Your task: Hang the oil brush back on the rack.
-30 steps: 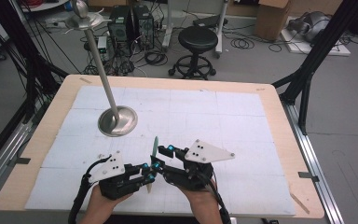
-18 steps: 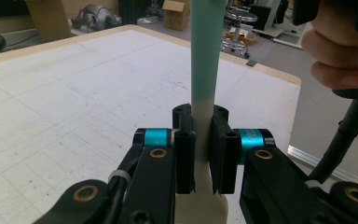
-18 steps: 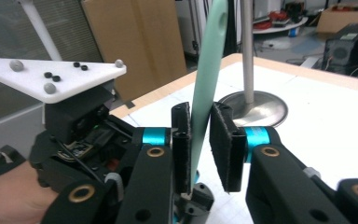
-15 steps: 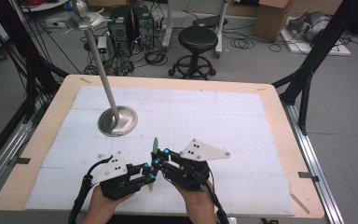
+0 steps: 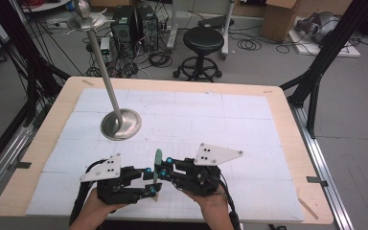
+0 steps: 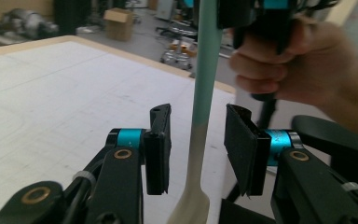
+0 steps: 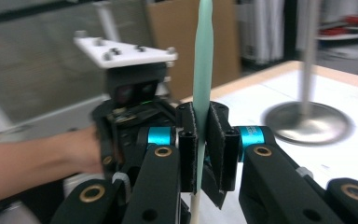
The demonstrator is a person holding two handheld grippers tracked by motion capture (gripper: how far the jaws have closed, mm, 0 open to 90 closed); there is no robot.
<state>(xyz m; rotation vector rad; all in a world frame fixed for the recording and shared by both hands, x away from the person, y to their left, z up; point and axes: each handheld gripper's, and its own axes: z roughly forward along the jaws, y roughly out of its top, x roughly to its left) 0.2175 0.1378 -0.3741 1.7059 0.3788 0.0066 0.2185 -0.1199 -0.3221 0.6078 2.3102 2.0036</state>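
The right hand-held gripper [image 5: 162, 168] was clamped on a slender utensil [image 5: 157, 164] with a pale green handle and a cream lower end, held upright near the front edge of the bench [image 5: 287, 108]. In the right gripper view, both pads pressed flat against the green handle [image 7: 202, 70], which rose well above the jaws. The left hand-held gripper [image 5: 149, 181] stood just beside it, facing the right one; its jaws had just been opening. In the left gripper view, the utensil's shaft [image 6: 204, 93] ran between the two pads [image 6: 158, 149] with a visible gap on each side, so the left jaws were parted and not gripping. The cream lower end [image 6: 192, 200] widened below the jaws. A metal stand [image 5: 120, 123] with a round base rested on the bench, well apart from both grippers, toward the left rear.
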